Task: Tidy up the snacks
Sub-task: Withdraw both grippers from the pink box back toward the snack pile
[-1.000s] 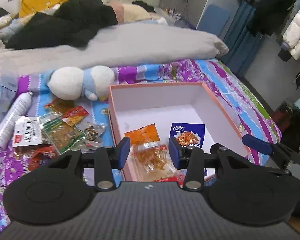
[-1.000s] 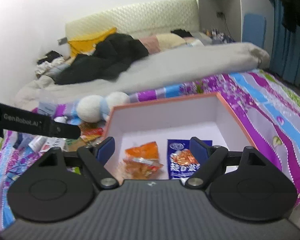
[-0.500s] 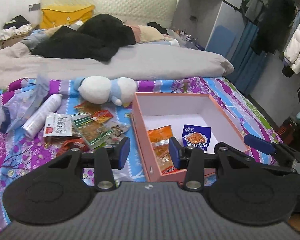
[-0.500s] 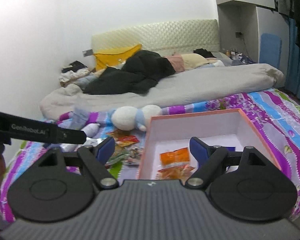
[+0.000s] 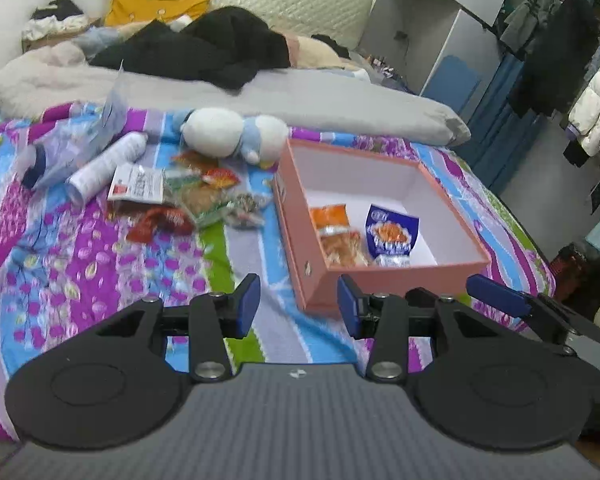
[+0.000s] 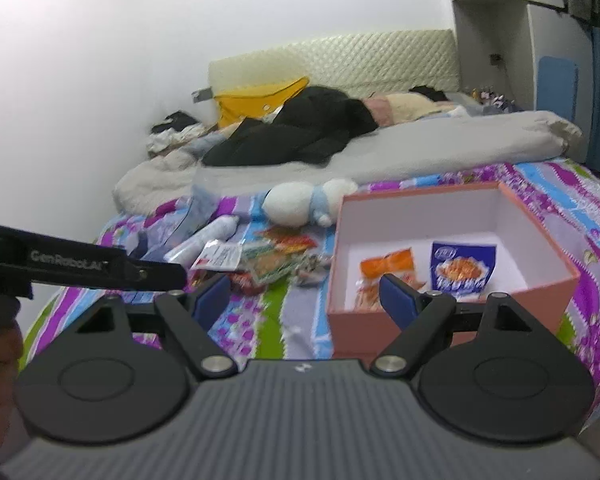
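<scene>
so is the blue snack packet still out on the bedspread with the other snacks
No, the blue packet lies inside the pink box, next to the orange packet.

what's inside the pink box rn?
Inside the pink box: an orange snack packet, a clear packet overlapping its near end, and a blue snack packet. Otherwise bare white floor. The near wall hides the front strip.

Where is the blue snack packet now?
The blue snack packet lies inside the pink box on the bed, right of the orange packet in both views.
</scene>
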`<state>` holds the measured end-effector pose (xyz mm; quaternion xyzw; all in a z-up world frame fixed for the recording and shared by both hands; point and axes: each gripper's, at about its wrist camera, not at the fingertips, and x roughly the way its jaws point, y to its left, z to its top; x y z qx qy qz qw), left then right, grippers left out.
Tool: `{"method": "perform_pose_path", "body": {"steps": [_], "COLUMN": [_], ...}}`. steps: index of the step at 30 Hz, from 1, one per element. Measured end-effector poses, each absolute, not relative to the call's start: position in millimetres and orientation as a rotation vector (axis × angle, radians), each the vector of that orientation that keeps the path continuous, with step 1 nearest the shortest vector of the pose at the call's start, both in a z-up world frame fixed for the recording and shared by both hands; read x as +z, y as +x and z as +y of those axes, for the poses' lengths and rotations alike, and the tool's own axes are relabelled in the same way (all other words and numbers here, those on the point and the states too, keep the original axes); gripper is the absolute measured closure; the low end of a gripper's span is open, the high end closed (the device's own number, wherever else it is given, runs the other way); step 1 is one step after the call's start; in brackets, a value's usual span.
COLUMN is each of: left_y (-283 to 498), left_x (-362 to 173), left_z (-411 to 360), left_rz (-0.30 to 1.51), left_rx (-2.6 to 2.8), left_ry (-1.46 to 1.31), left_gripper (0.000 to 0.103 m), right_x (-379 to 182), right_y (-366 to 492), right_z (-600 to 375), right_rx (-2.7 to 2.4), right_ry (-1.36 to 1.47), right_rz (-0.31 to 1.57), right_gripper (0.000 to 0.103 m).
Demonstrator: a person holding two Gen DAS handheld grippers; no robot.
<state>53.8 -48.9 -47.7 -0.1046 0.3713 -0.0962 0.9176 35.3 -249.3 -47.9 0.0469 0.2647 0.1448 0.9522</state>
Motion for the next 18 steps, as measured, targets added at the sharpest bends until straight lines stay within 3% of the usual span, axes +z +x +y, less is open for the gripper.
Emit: {"method": "perform_pose_path", "body": {"steps": [18], "left_y": [101.9], "left_x": [-72.4], "left_z": [-3.5], "left_rz": [0.808], "left_rx": [-0.128], "left_ry": [-0.235], "left_gripper": [0.055], "right_x": [-68.6], "right_y": [70.4], "right_z": [-222.2], "right_rx": [0.303], "right_ry": [0.075], "right_rz": [0.584], "right_gripper": [0.02]}}
